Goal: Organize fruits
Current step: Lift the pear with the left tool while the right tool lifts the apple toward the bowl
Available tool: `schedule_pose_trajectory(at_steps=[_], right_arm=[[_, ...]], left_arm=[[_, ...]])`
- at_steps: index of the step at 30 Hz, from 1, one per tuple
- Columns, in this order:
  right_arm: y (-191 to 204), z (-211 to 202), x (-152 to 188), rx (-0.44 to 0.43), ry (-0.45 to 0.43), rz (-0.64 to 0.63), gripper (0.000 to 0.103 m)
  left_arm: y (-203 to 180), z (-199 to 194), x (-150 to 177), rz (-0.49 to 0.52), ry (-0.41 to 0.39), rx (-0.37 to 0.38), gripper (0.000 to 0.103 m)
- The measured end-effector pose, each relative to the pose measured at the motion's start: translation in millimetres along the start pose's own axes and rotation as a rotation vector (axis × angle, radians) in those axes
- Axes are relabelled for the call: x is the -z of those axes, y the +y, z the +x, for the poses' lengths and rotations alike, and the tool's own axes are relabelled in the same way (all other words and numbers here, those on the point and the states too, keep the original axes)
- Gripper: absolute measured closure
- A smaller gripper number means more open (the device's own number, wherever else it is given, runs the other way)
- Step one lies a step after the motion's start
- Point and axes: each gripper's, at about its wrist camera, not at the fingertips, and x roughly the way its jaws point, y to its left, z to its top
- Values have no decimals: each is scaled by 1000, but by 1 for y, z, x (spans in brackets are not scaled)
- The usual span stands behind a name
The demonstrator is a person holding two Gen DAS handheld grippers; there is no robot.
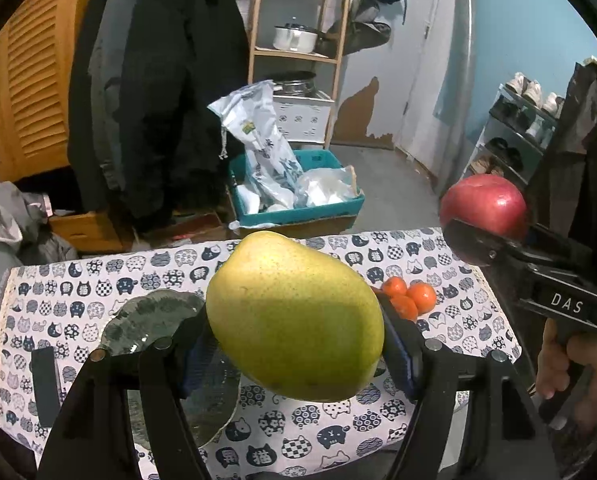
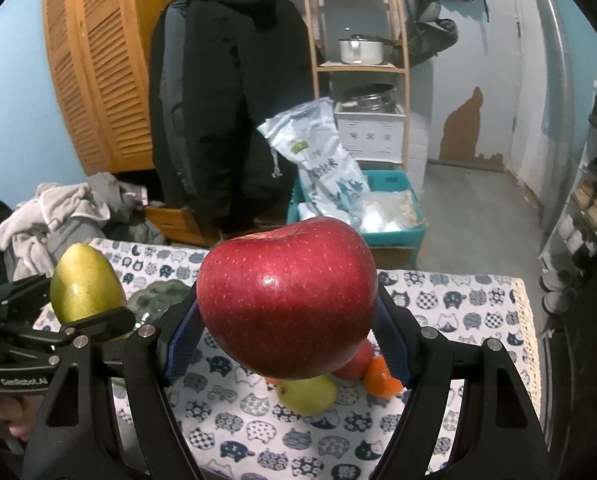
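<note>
L wrist view: left tongs [image 1: 296, 344] clamped on green pear [image 1: 294, 316], above tabletop [image 1: 98, 280], w/ plate [image 1: 154, 316] below-left of them; R wrist view: right tongs [image 2: 286, 340] clamped on red apple [image 2: 286, 296], w/ oranges [image 2: 380, 376] below them.

Glossy red apple [image 2: 286, 300], matt speckled pear [image 1: 294, 316], printed cloth tablecloth [image 1: 438, 344]

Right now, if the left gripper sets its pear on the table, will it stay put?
Probably not: the pear is rounded and egg-shaped, so it may roll. Its smooth skin looks slippery between the left gripper pads. The plate should hold it better.
</note>
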Motion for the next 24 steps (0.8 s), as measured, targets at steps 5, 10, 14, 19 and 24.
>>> schedule_pose_trajectory(at_steps=[5,10,14,19,24], right_arm=[[14,10,-5,-24,10,-14,27],[34,25,-10,-48,25,-43,27],[49,37,-13,-71,43,-60,27],[72,52,-16,-96,58,-88,27],[97,68,-18,-129,79,-110,27]], left_arm=[[17,-3,1,-24,-7,-23,29],[35,-4,5,-54,-1,-41,29],[53,-7,10,-81,1,-57,29],[78,-9,15,-118,1,-87,29],[103,-8,24,-155,12,-121,29]])
